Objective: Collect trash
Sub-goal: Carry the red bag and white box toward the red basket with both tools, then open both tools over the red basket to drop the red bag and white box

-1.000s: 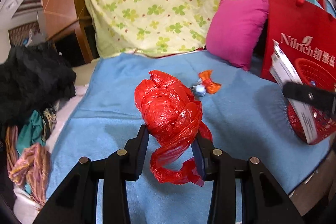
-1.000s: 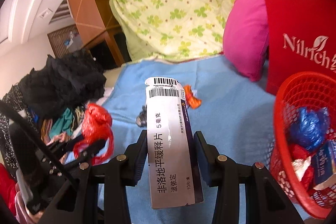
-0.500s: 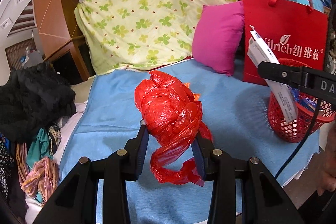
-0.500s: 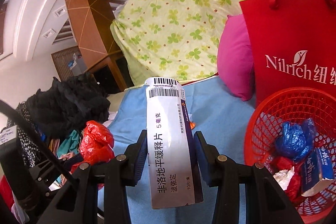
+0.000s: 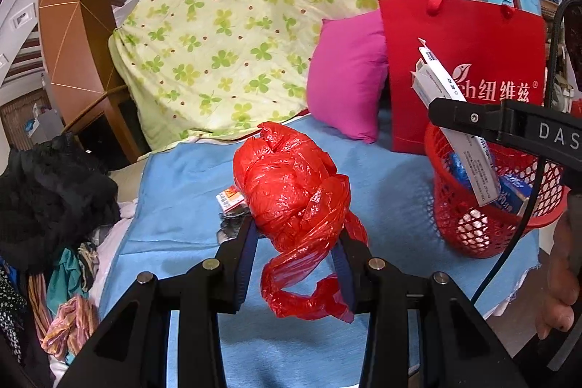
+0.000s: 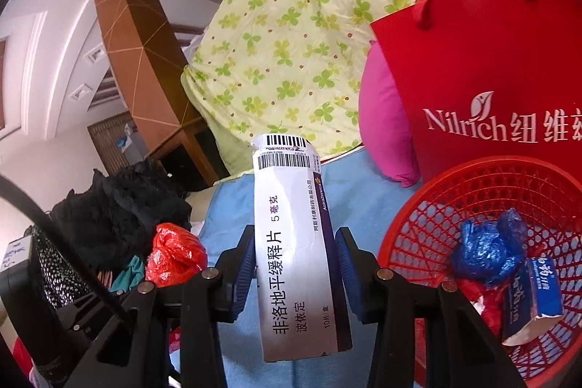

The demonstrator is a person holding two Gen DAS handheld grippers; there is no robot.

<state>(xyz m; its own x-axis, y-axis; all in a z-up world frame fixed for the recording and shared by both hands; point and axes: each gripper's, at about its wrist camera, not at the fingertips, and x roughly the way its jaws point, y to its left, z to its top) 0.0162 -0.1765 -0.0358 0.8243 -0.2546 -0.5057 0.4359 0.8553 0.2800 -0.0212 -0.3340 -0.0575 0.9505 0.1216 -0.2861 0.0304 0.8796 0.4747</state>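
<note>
My left gripper [image 5: 296, 231] is shut on a crumpled red plastic bag [image 5: 291, 177], held above the blue blanket [image 5: 182, 188]. My right gripper [image 6: 295, 235] is shut on a long white medicine box [image 6: 287, 191] with a barcode on top. In the left wrist view that box [image 5: 436, 82] hangs tilted over the red mesh basket [image 5: 473, 231]. From the right wrist the basket [image 6: 491, 184] lies just to the right of the box, and the red bag [image 6: 174, 253] shows at lower left. A small orange-and-white wrapper [image 5: 229, 199] and a dark scrap [image 5: 229, 228] lie on the blanket.
The basket holds a crumpled blue bag [image 6: 487, 250] and a blue-and-white carton [image 6: 534, 297]. Behind it stand a red paper bag [image 5: 473, 35], a pink cushion [image 5: 345, 79] and a clover-print quilt [image 5: 236, 24]. Dark clothes [image 5: 47, 191] are piled at left. A person's hand [image 5: 560, 279] is at right.
Both grippers have drawn back and risen with their loads. The basket has come further into both views, and the medicine box now hangs over it. Neither grip has changed.
</note>
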